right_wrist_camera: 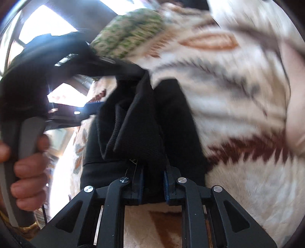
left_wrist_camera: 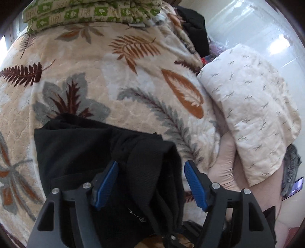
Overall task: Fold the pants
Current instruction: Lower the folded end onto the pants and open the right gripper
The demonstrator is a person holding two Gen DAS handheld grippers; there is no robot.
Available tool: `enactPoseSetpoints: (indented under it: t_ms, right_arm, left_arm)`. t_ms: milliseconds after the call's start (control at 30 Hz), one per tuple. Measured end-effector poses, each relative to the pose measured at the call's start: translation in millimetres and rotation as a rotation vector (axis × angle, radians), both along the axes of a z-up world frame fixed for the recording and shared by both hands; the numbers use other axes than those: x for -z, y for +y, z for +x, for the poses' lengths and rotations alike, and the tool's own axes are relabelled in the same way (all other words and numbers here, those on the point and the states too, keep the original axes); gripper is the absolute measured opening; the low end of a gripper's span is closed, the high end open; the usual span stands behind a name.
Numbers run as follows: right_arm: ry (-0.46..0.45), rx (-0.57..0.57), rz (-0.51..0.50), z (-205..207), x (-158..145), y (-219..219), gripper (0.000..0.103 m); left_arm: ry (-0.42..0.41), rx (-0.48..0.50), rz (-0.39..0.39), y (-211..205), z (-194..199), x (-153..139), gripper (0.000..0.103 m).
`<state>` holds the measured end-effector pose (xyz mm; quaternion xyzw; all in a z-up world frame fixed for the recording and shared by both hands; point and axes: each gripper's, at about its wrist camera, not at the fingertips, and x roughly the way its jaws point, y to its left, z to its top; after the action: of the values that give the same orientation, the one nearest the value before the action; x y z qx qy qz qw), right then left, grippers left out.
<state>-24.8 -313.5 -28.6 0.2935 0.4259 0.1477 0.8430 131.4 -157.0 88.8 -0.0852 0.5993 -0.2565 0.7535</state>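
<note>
The black pants (left_wrist_camera: 91, 145) lie bunched on a leaf-patterned blanket (left_wrist_camera: 133, 80). In the left wrist view my left gripper (left_wrist_camera: 150, 164) stands open astride a thick fold of them. Its right blue pad (left_wrist_camera: 195, 185) is clear of the cloth, while its left pad (left_wrist_camera: 106, 185) sits beside it. In the blurred right wrist view my right gripper (right_wrist_camera: 153, 177) is shut on a raised fold of the pants (right_wrist_camera: 137, 122), with cloth squeezed between the blue pads. A hand (right_wrist_camera: 28, 167) holds the left gripper's grey handle (right_wrist_camera: 24, 137) at the left edge.
A green-patterned folded cushion (left_wrist_camera: 85, 13) lies at the blanket's far end. A cream pillow (left_wrist_camera: 251, 106) hangs over the right side and dark clothes (left_wrist_camera: 194, 28) are piled behind it. A phone (left_wrist_camera: 297, 187) lies low on the right. White floor (left_wrist_camera: 257, 28) shows beyond.
</note>
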Motion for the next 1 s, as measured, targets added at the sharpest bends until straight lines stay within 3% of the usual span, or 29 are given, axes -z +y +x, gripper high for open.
enactPoseSetpoints:
  t_ms: [67, 167, 267, 333, 367, 567, 700, 800, 867, 933, 1000]
  right_arm:
    - [0.020, 0.016, 0.057, 1, 6, -5, 0.016]
    - [0.013, 0.017, 0.048, 1, 3, -3, 0.020]
    - [0.013, 0.037, 0.007, -2, -4, -1, 0.036]
    - [-0.002, 0.082, -0.027, -4, -11, -6, 0.060]
    - [-0.022, 0.118, -0.051, -9, -18, -8, 0.065]
    - [-0.184, 0.178, -0.221, -20, -59, -14, 0.067]
    - [-0.252, 0.042, -0.268, -3, -72, -3, 0.046]
    - [-0.188, -0.070, -0.272, 13, -53, 11, 0.036]
    - [-0.127, -0.084, -0.339, 24, -30, 17, 0.013]
    - [-0.111, -0.063, -0.304, 23, -22, 10, 0.009]
    - [-0.110, -0.033, -0.275, 17, -27, -1, 0.008]
  left_arm:
    - [-0.027, -0.018, -0.021, 9, 2, -12, 0.075]
    - [-0.082, -0.060, -0.034, 33, 1, -28, 0.079]
    - [-0.125, -0.113, -0.016, 67, -10, -31, 0.079]
    - [-0.133, -0.163, 0.002, 89, -20, -23, 0.079]
    - [-0.128, -0.184, 0.005, 99, -24, -17, 0.079]
    - [-0.116, -0.169, 0.063, 114, -46, 13, 0.079]
    - [-0.165, -0.084, 0.121, 95, -60, 17, 0.077]
    - [-0.167, -0.032, 0.169, 80, -66, 28, 0.077]
    - [-0.163, -0.019, 0.213, 76, -68, 39, 0.078]
    - [-0.141, -0.024, 0.207, 81, -68, 48, 0.078]
    - [-0.105, -0.047, 0.149, 91, -65, 51, 0.078]
